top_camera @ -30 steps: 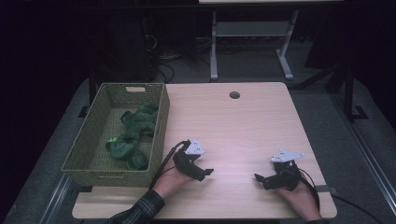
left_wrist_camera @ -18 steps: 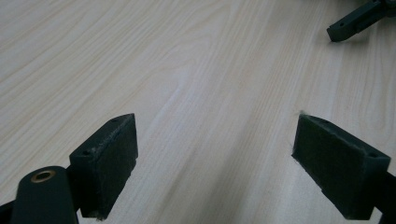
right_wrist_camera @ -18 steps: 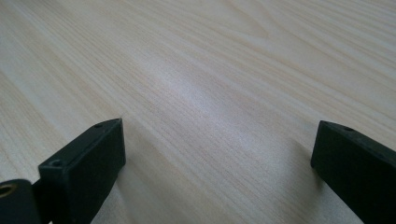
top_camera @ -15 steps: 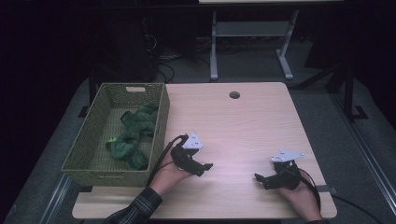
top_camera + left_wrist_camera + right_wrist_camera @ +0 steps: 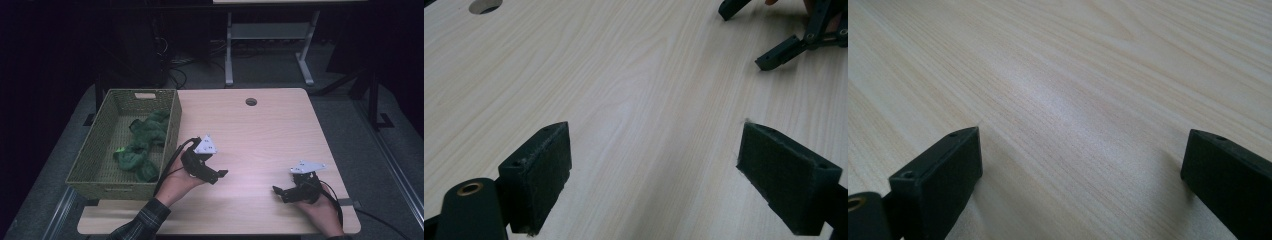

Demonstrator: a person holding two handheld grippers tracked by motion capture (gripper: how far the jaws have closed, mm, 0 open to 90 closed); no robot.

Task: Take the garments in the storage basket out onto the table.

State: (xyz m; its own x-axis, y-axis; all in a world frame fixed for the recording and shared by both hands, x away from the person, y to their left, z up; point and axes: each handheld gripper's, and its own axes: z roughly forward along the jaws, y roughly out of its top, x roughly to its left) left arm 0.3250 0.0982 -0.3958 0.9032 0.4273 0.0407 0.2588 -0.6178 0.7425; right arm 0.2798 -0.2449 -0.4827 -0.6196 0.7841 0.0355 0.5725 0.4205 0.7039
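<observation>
- The left hand-held gripper [image 5: 220, 174] hangs over the bench [image 5: 260, 135] just right of the woven basket [image 5: 95, 155], its jaws pointing toward the bench's right side.
- In the left gripper view, the left hand-held gripper [image 5: 654, 175] has its two padded jaws spread wide with nothing between them, just pale wood grain.
- The right hand-held gripper [image 5: 278, 192] sits low near the bench's front right corner, its jaws pointing left toward the other one; the two are well apart.
- In the right gripper view, the right hand-held gripper [image 5: 1080, 175] also has its jaws wide, holding nothing, close above the bare wood.
- The far right hand-held gripper [image 5: 749, 35] shows at the top right of the left gripper view, its dark jaw tips parted over the bench.
- The green cloth [image 5: 142, 145] lies bunched inside the basket, spread from the middle toward the near right corner, apart from both grippers; the left one is the nearer.
- The basket stands at the bench's left edge, overhanging it to the left.
- A round cable hole [image 5: 251, 101] lies near the bench's far edge; it also shows in the left gripper view [image 5: 485, 5].
- A plaid sleeve [image 5: 137, 225] covers the left forearm at the bottom of the high view.
</observation>
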